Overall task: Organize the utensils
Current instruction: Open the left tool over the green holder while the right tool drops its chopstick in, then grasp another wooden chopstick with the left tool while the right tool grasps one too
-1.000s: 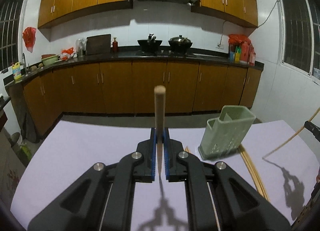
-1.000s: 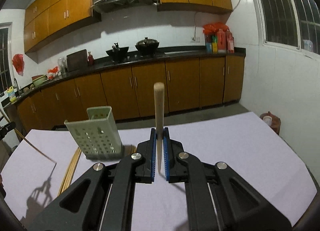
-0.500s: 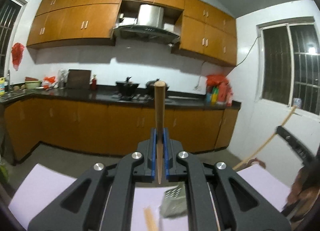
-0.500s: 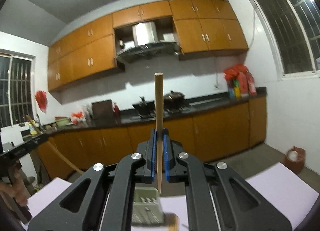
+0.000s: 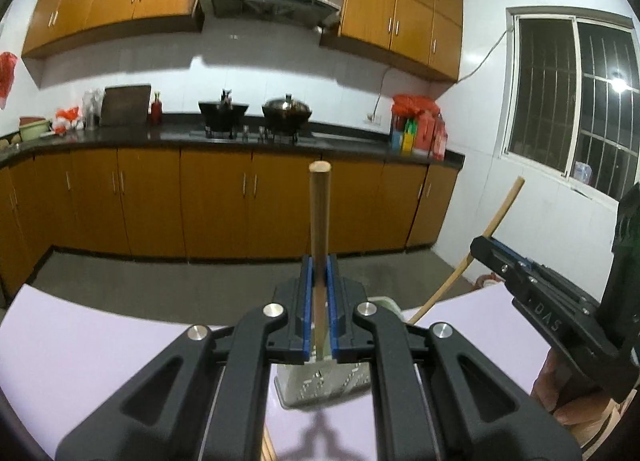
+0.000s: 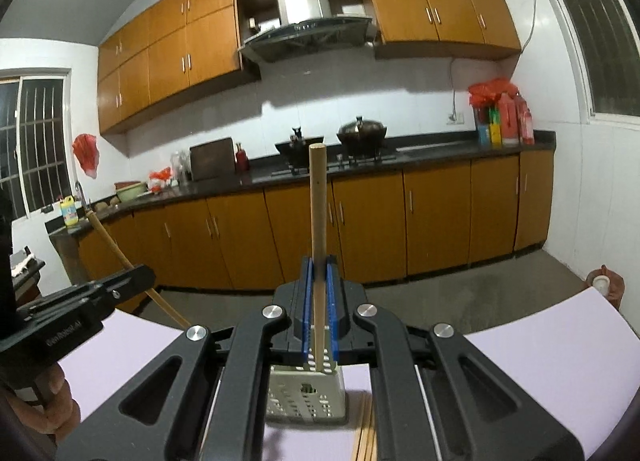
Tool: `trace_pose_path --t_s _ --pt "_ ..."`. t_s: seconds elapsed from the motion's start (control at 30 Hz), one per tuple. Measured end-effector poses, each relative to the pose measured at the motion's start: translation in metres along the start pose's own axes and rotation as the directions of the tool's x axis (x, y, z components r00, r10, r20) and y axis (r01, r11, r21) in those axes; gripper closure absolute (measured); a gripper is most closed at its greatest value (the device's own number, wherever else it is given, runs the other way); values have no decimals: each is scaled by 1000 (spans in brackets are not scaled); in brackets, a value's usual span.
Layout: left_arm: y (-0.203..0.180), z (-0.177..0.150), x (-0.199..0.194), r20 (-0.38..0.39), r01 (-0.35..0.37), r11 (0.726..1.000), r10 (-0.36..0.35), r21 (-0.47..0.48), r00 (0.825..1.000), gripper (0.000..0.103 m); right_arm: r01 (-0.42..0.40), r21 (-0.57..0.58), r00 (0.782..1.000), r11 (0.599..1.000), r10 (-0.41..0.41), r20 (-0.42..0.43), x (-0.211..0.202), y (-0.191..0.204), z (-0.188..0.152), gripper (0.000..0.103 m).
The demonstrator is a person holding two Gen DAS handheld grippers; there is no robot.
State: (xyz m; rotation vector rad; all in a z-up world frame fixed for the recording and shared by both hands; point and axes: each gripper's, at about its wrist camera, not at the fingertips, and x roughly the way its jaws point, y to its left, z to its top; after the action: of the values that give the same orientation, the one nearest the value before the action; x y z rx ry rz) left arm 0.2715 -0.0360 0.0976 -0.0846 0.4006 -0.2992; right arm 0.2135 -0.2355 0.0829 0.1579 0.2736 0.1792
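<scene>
My left gripper (image 5: pixel 319 273) is shut on a wooden chopstick (image 5: pixel 319 229) that stands upright between its blue pads. My right gripper (image 6: pixel 319 273) is shut on a second upright chopstick (image 6: pixel 318 221). Each chopstick's lower end reaches down over the pale green perforated utensil holder (image 5: pixel 320 385), which stands on the lilac table just under both grippers (image 6: pixel 308 401). Whether the tips are inside the holder is hidden. The right gripper (image 5: pixel 486 247) with its slanted chopstick (image 5: pixel 496 221) shows at the right of the left wrist view. The left gripper (image 6: pixel 136 275) shows at the left of the right wrist view.
Several loose chopsticks (image 6: pixel 366 437) lie on the lilac table (image 6: pixel 540 361) beside the holder; their ends also show in the left wrist view (image 5: pixel 267 447). Beyond the table's far edge are the kitchen floor and brown cabinets (image 5: pixel 216 201) under a dark counter.
Both grippers have risen and come in over the holder from either side, each still gripping its chopstick. The holder now sits directly beneath both grippers.
</scene>
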Motion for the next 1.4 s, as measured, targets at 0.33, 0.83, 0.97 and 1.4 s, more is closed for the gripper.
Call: trace_pose_path --t_s 0.33,0.83,0.97,1.4 --pt "17 -10 -19 15 0 999 1 -51 1000 71 0 2 1000 1000 0 15 -25 6 5 66" --pt "76 -95 -98 -85 -216 972 208 -96 974 59 123 59 956 991 -102 -275 -66 -51 -86 77" --pt "85 -147 -82 -234 -223 970 195 -101 952 62 84 93 881 992 -30 -471 -38 -50 -146 88" --pt "78 -209 -55 -385 -179 981 136 -79 913 70 78 18 822 997 -54 -568 -17 -28 -190 93"
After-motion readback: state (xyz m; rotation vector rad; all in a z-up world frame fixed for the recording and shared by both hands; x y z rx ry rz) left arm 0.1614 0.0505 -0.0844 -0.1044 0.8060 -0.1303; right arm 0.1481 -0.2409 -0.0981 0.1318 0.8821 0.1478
